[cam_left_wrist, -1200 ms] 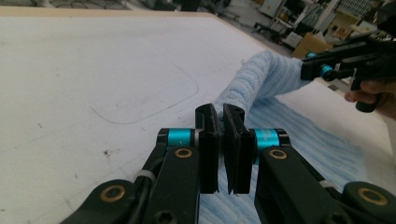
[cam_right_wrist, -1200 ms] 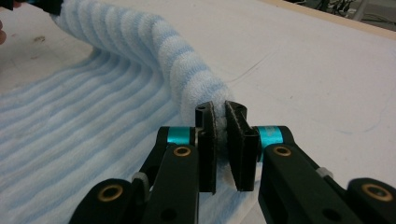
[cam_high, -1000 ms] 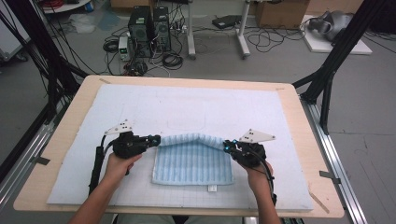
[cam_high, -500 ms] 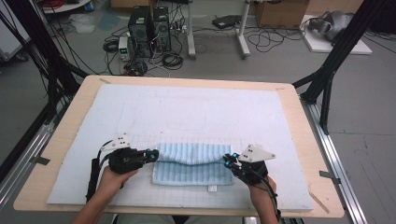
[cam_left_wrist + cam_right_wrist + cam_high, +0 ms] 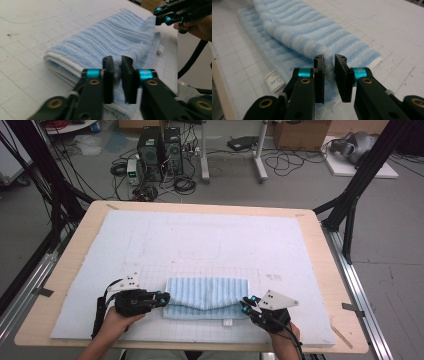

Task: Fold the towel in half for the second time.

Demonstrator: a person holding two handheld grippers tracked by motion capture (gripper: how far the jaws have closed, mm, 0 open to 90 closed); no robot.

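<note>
Your left gripper (image 5: 162, 299) has just been opening: jaws slightly apart, towel (image 5: 207, 296) corner loose between them. Your right gripper (image 5: 246, 303) has likewise been opening, a narrow gap around the other corner. The folded blue striped towel lies at 6 o'clock on the counter (image 5: 320, 240), spanning both grippers.

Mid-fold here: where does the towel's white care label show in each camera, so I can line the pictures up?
High view: white label at the blue towel's near edge, low centre.
Left gripper view: label at right, peeking from behind the towel's far end.
Right gripper view: label lower left, on the mat.
Shared landmark: the mat's printed grid lines.
</note>
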